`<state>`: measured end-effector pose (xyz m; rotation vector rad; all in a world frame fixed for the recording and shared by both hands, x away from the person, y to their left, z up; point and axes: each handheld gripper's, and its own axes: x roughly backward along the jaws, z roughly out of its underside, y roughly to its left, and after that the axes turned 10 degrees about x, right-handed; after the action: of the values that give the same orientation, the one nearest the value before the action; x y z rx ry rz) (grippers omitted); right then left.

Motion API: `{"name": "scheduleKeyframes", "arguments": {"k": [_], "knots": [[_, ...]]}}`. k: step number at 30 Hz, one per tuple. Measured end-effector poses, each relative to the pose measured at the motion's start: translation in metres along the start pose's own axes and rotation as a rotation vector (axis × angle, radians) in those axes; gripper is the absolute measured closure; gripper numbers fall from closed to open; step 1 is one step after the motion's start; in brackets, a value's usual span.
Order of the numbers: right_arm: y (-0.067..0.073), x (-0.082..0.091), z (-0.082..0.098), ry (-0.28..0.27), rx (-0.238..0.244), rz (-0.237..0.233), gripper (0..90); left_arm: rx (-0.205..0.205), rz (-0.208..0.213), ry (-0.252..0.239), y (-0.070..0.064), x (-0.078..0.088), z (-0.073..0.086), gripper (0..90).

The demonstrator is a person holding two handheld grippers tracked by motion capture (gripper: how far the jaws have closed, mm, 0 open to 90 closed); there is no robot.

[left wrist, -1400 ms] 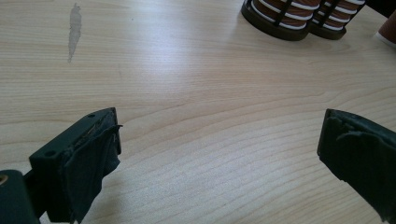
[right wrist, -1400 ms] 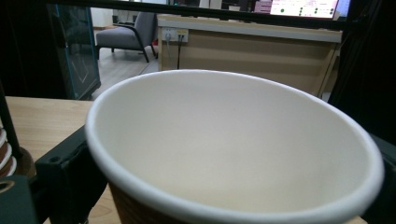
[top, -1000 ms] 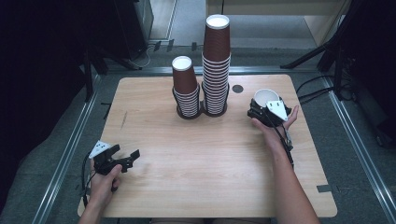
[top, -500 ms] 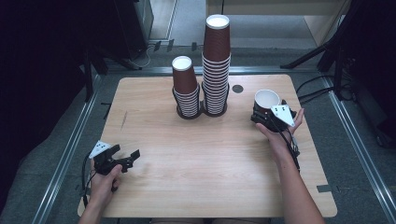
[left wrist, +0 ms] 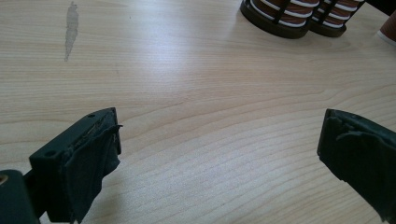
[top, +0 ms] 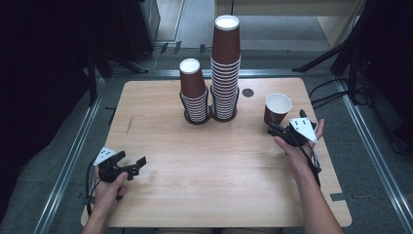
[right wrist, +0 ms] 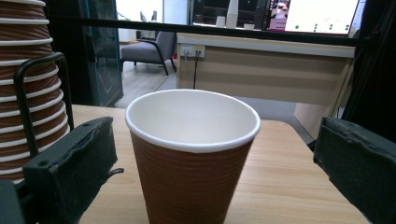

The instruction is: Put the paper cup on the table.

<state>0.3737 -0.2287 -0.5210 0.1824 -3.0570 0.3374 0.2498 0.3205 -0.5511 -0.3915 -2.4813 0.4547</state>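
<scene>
A single brown paper cup [top: 277,109] with a white inside stands upright on the wooden table [top: 219,185] at the right. My right gripper [top: 273,130] is just in front of it, open. In the right gripper view the cup [right wrist: 191,158] stands between and slightly beyond the wide-spread jaws of that gripper [right wrist: 215,140], and neither jaw touches it. My left gripper [top: 137,166] rests open near the front left edge, and in its own view the gripper [left wrist: 219,135] has bare wood between its jaws.
Two stacks of upside-down brown cups stand in black wire holders at the back centre, a short stack [top: 194,95] and a tall stack [top: 225,68]. A small dark round hole [top: 248,92] lies right of them. A grey smear [left wrist: 71,28] marks the wood at left.
My right gripper has drawn back toward the person and away from the cup, which stays standing on the table. The left gripper has not moved.
</scene>
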Motion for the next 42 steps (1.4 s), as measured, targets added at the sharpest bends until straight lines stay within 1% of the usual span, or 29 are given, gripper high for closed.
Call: {"name": "scheduleKeyframes", "arguments": {"k": [3, 4, 7, 14, 19, 26, 28, 31, 40, 42], "knots": [[-0.004, 0.008, 0.001, -0.011, 0.01, -0.003, 0.0, -0.001, -0.001, 0.0, 0.0, 0.0, 0.0, 0.0], [-0.004, 0.01, 0.001, -0.007, 0.004, -0.005, 0.0, -0.002, -0.001, 0.001, 0.0, 0.0, 0.0, 0.0], [-0.006, 0.018, 0.003, -0.008, 0.021, -0.003, 0.0, -0.002, -0.001, 0.001, 0.0, 0.0, 0.0, 0.0], [-0.015, 0.037, 0.007, -0.014, 0.029, -0.001, 0.0, -0.004, -0.001, 0.001, 0.0, 0.0, 0.0, 0.0], [-0.022, 0.052, 0.013, -0.012, 0.011, 0.003, 0.0, -0.005, -0.003, 0.002, 0.0, 0.0, 0.0, 0.0], [-0.031, 0.075, 0.02, -0.008, 0.017, 0.002, 0.0, -0.007, -0.004, 0.002, -0.001, 0.0, 0.0, 0.0], [-0.034, 0.082, 0.022, -0.008, 0.007, 0.002, 0.0, -0.007, -0.004, 0.002, -0.001, 0.0, 0.0, 0.0], [-0.039, 0.092, 0.027, -0.008, 0.008, 0.007, 0.0, -0.005, -0.004, 0.002, 0.0, 0.0, 0.0, 0.0], [-0.051, 0.113, 0.039, 0.016, 0.013, 0.028, 0.0, -0.006, -0.008, 0.001, -0.001, 0.0, 0.0, 0.0], [-0.053, 0.118, 0.041, 0.018, 0.006, 0.033, 0.0, -0.005, -0.008, 0.001, -0.001, 0.0, 0.0, 0.0]]}}
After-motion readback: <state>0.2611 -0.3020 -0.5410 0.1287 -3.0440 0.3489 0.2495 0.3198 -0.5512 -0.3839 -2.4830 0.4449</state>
